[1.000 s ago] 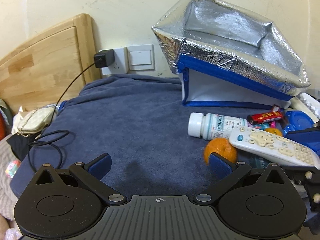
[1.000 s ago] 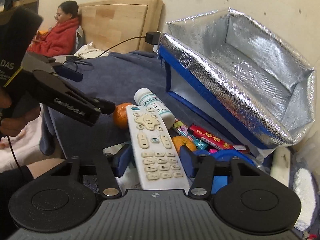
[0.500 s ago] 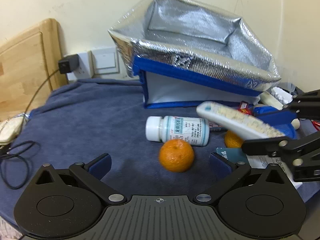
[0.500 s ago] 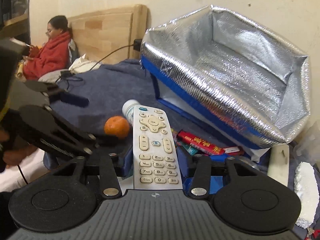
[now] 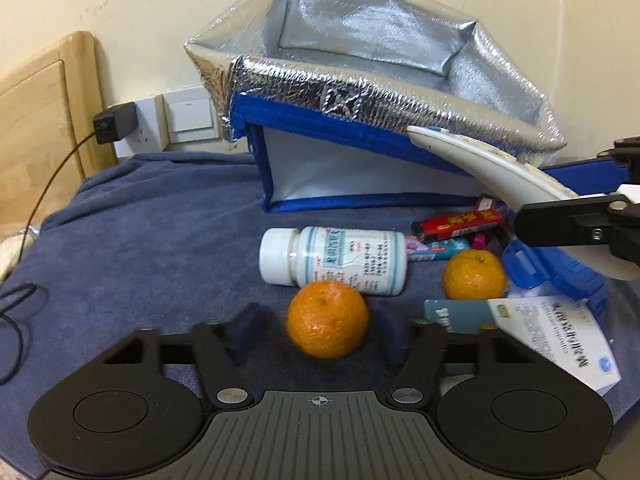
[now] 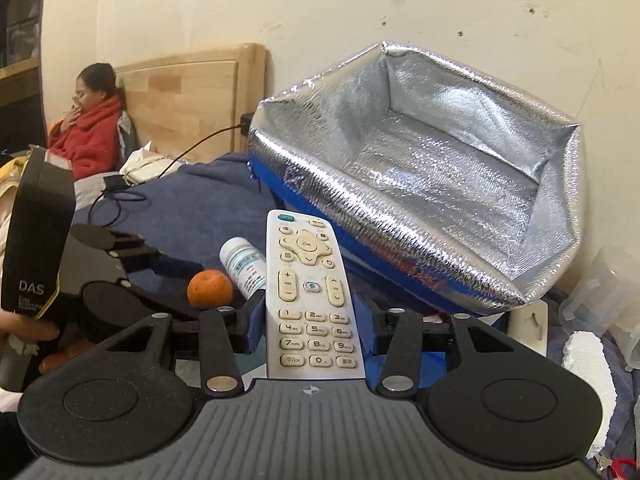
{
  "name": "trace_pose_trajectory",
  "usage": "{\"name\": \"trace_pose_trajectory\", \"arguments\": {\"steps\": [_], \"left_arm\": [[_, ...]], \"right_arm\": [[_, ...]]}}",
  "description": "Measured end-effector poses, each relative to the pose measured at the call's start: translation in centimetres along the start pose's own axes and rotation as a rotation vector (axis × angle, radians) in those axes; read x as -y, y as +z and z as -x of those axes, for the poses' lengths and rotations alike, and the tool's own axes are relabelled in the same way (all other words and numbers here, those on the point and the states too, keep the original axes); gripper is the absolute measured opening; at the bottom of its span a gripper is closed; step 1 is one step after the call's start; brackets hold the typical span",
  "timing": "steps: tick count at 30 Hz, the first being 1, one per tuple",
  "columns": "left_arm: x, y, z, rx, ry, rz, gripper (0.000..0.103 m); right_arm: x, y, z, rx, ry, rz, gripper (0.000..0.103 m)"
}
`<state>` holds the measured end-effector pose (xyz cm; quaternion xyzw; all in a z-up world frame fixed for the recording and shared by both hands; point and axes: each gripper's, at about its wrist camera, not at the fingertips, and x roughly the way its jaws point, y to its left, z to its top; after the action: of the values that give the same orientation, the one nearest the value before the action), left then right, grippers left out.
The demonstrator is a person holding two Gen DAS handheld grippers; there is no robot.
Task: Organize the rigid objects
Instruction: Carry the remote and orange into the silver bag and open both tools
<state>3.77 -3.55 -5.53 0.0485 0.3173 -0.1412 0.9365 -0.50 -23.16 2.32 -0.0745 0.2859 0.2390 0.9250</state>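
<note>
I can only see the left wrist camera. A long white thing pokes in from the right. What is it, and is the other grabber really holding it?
Observer: It's a white TV remote control, buttons facing up. The right gripper clamps it on both long sides.
Child: What's past the shiny bag on the right?
Observer: A white foam block lies on the blue cloth there.
Child: Is anybody else in the room?
Observer: Yes, a person in a red jumper sits against the wooden headboard.
</note>
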Motion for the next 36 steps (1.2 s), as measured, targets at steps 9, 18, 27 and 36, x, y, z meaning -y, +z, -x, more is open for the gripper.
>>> {"name": "trace_pose_trajectory", "arguments": {"steps": [9,18,27,36], "left_arm": [[-0.9,0.3,0.3,-0.005,-0.033,0.054,0.036],[-0.9,1.7,2.9,0.051,-0.027,0.052,0.036],[-0.6,4.5,5.2,0.127,0.006,0.027,0.036],[-0.4,8.5,7.2,0.208,-0.009,0.021,0.036]], "right_arm": [[-0.4,0.4,0.3,0.01,-0.006,-0.008,0.042],[-0.1,1.2,1.7,0.04,-0.027,-0.012,0.042],[0.8,2.3,3.3,0.072,-0.059,-0.033,0.042],[3.2,4.8,4.4,0.124,-0.098,-0.066,0.042]]}}
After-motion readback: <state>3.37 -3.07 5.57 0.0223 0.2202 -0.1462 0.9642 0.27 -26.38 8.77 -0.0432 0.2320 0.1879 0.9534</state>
